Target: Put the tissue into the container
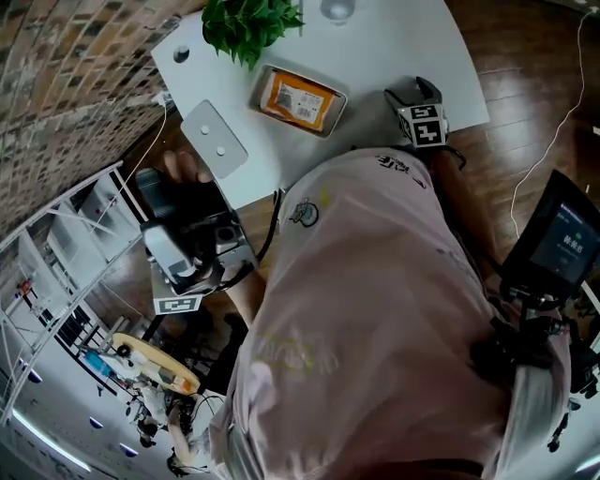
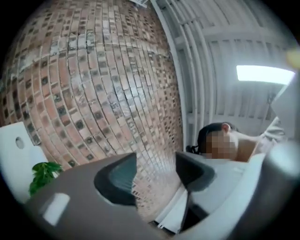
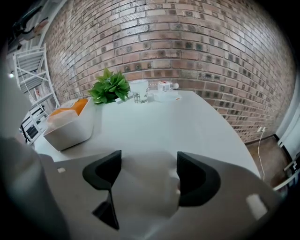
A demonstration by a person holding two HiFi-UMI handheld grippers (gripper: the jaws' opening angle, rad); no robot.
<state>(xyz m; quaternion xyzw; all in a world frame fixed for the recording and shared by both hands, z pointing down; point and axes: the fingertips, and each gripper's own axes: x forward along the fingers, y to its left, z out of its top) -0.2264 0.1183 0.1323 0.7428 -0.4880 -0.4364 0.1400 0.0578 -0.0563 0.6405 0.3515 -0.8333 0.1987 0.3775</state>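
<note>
A white container [image 1: 335,119] stands on the white table [image 1: 412,47] with an orange tissue packet [image 1: 298,99] lying inside it. In the right gripper view the container [image 3: 70,130] is at the left, the packet [image 3: 71,108] showing above its rim. My right gripper [image 1: 413,93] rests at the table's near edge, right of the container. Its jaws [image 3: 149,177] stand apart and only shaded table shows between them. My left gripper [image 1: 183,211] is held off the table's left side, pointing at the brick wall. Its jaws [image 2: 155,176] are drawn in with nothing between them.
A green plant [image 1: 248,26] and a cup [image 3: 139,90] stand at the table's far end. A flat white plate with two holes [image 1: 214,139] lies near the left edge. A white wire rack [image 1: 56,244] stands left and a screen on a stand [image 1: 562,239] right.
</note>
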